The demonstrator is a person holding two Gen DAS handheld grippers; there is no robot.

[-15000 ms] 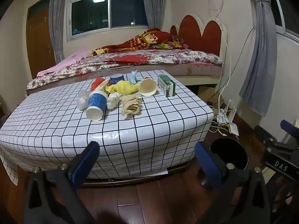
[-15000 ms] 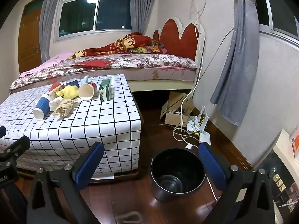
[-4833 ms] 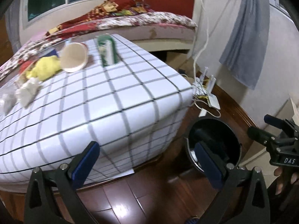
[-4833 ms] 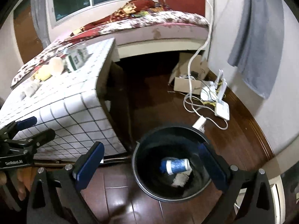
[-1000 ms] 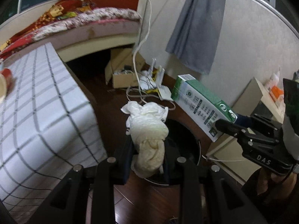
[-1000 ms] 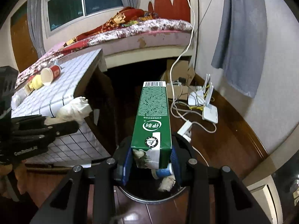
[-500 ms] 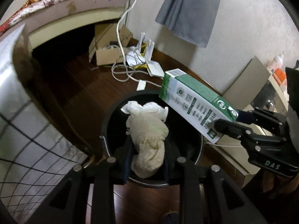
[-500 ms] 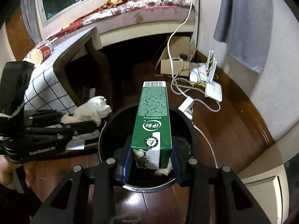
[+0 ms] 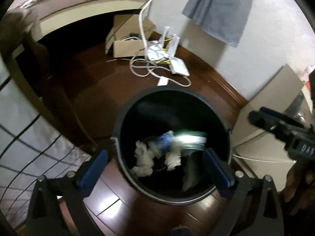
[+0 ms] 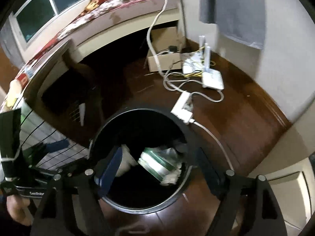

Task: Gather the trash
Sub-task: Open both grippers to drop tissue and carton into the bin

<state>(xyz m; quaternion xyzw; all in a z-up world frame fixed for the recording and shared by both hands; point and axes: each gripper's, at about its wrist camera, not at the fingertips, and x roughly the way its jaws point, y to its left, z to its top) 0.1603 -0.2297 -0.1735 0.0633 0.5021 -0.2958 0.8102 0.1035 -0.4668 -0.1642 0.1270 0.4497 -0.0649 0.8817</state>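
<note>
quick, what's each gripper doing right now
left gripper: jaws opening, nothing between them, over the bin
right gripper: jaws opening, nothing held, carton lies in the bin

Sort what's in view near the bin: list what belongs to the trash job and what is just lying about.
Part of the job:
- black bin
- green carton inside it
- crumpled paper inside it
- blue cup inside it

Just lying about:
- white router
- cables
- cardboard box
- grey curtain
- bed
</note>
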